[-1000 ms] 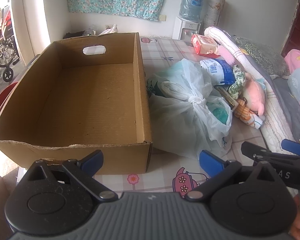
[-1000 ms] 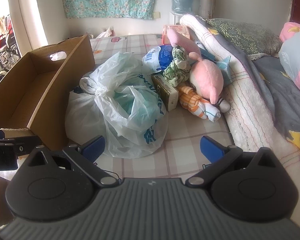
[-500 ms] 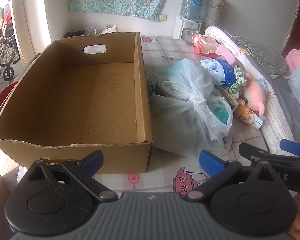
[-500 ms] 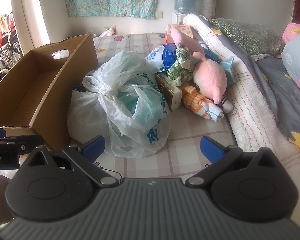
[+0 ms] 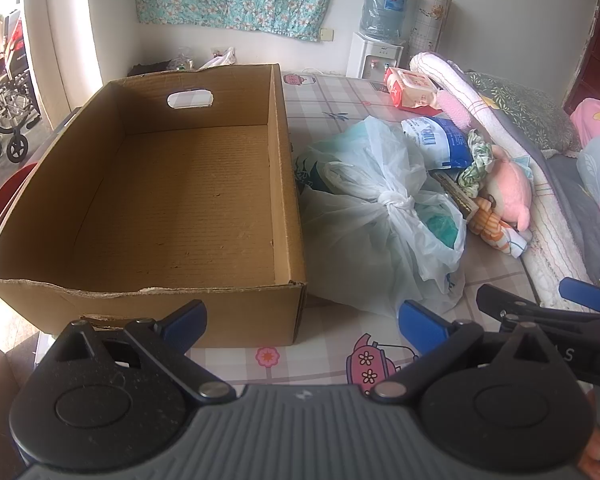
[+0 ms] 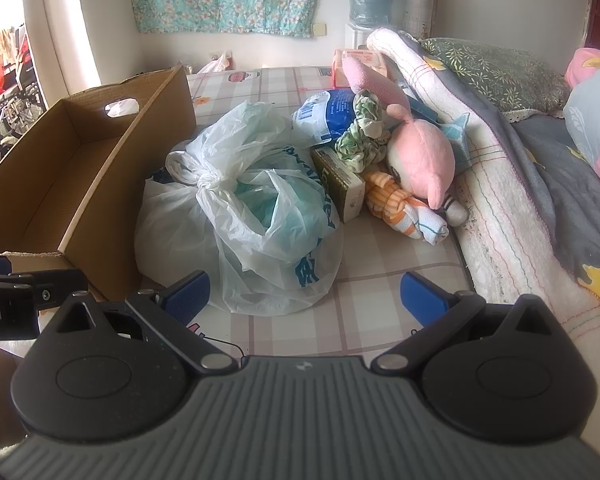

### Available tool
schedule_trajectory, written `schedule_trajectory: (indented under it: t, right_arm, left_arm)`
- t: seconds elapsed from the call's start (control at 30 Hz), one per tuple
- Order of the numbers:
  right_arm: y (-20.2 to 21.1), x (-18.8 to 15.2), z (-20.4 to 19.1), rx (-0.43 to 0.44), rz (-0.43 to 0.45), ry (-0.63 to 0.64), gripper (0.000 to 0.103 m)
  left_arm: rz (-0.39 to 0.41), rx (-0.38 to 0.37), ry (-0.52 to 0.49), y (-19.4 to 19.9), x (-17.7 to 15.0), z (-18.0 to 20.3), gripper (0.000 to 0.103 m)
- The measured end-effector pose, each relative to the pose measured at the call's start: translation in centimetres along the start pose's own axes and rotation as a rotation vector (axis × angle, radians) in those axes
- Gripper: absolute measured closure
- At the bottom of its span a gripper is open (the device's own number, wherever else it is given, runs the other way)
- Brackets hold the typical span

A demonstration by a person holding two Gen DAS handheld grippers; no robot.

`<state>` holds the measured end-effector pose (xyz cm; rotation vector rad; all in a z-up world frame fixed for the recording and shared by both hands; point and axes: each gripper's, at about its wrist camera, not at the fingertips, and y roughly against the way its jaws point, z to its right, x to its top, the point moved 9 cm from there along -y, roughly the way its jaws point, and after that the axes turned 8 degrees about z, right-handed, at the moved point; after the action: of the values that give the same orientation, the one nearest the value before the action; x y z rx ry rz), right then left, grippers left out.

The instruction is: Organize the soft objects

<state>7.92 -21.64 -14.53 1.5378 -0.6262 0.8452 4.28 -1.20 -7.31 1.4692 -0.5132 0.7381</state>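
A knotted, translucent white plastic bag stuffed with something pale green sits on the checked bedsheet, pressed against the right wall of the open brown cardboard box, which holds nothing. Just beyond the bag lie a pink plush dolphin, an orange-striped rag doll, a green floral scrunchie, a blue-and-white soft pack and a small olive carton, all banked against the rolled white blanket.

You hold both tools short of the bag: the left gripper faces the box's near corner, the right gripper faces the bag, each with fingers spread wide and gripping nothing. Sorting looks barely begun, at the approach step. Your next move likely calls for the right gripper to advance to the bag's knot, pinch there, and lift it over the box wall.

What the bag contains is hard to make out, and its far side, against the box, is hidden. The left gripper shows only as a black edge in the right view.
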Motion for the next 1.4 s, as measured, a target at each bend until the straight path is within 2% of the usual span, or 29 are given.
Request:
schedule_trajectory:
  t: [1.07, 1.27, 1.4]
  right_arm:
    - [-0.6, -0.4, 0.5, -0.002, -0.009, -0.02, 0.001]
    - [-0.6, 0.0, 1.5, -0.012, 0.011, -0.046, 0.001]
    - [-0.4, 1.4, 2.8, -0.019, 0.058, -0.055, 0.001]
  left_arm:
    - [-0.002, -0.01, -0.022, 0.1, -0.4, 0.5, 0.0]
    - [0.046, -0.041, -0.07, 0.6, 1.0, 1.3, 0.0]
    - [0.082, -0.089, -0.14, 0.7, 3.4, 1.9, 0.0]
